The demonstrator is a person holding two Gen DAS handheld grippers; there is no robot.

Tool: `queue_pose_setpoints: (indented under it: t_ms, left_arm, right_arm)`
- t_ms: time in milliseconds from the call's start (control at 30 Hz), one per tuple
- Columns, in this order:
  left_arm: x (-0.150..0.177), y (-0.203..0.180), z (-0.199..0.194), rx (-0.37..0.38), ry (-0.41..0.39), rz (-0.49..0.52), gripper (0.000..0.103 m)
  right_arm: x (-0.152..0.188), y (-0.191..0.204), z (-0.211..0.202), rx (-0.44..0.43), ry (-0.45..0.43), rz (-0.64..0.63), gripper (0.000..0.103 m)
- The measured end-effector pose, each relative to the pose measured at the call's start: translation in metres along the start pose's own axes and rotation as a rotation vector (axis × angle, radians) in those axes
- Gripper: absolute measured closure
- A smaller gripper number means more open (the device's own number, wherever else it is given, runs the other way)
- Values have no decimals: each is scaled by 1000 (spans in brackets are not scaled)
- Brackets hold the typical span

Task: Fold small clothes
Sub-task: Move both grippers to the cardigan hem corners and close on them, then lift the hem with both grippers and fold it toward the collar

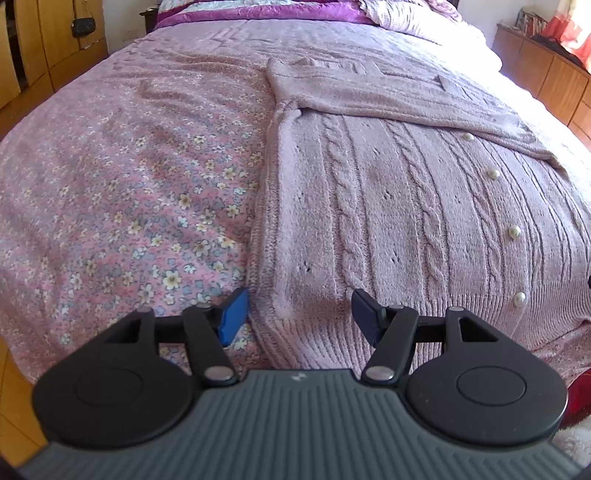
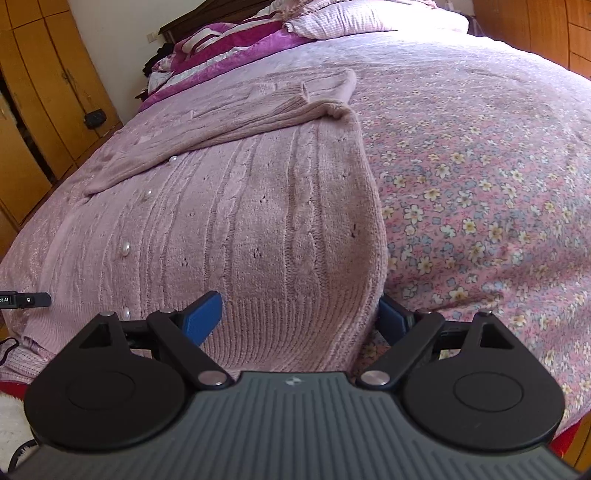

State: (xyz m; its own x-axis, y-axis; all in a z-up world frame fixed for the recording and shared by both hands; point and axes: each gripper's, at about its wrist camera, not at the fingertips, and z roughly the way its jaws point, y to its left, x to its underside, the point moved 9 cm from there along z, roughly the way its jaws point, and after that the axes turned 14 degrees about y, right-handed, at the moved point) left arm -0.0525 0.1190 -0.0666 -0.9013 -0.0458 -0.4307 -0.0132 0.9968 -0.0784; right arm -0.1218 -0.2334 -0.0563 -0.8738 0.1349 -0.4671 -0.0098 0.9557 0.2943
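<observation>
Left wrist view: the left gripper (image 1: 299,314) sits at lower centre with its blue-padded fingers (image 1: 233,318) spread apart, straddling the ribbed hem corner of the cardigan (image 1: 388,206). The cardigan is a pink cable-knit, soft and fuzzy, with round pearl buttons (image 1: 514,231) down the right of the frame and one sleeve (image 1: 388,99) folded across the top. It lies flat on a floral bedspread (image 1: 129,192). Wooden cabinets (image 1: 554,77) stand upper right.

Right wrist view: the right gripper (image 2: 301,317) has its fingers apart around the hem's opposite corner – the right pad (image 2: 391,315) is partly hidden by knit. A pillow (image 2: 369,18) lies at top; a wardrobe (image 2: 33,92) stands at left.
</observation>
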Motion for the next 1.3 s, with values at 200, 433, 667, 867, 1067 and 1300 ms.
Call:
queue_pose_setpoints:
  t_ms: [200,433,667,867,1067,1300]
  left_arm:
    - [0,3,3,35,16,-6,39]
    - [-3,11,1,24,1,-87,39]
    - [1,-6,25,374,154,-170,41]
    - [9,-14,48,465,219,-269,86]
    - [-3,-26,17,558,119,-224,88]
    - [-44,-39,-28,617,-44,-181,89]
  right_arm:
    - [-1,3,2,-64,-9,6,15]
    - [-2,4,7,-103,-2,13,23]
    - [-5,1,12,-123,6,18,23]
    - [-6,-3,12,-126,-5,34,54]
    - [-11,-6,1,-163,-51,39,89]
    - [-43,3,-31,-218,-215,14,93]
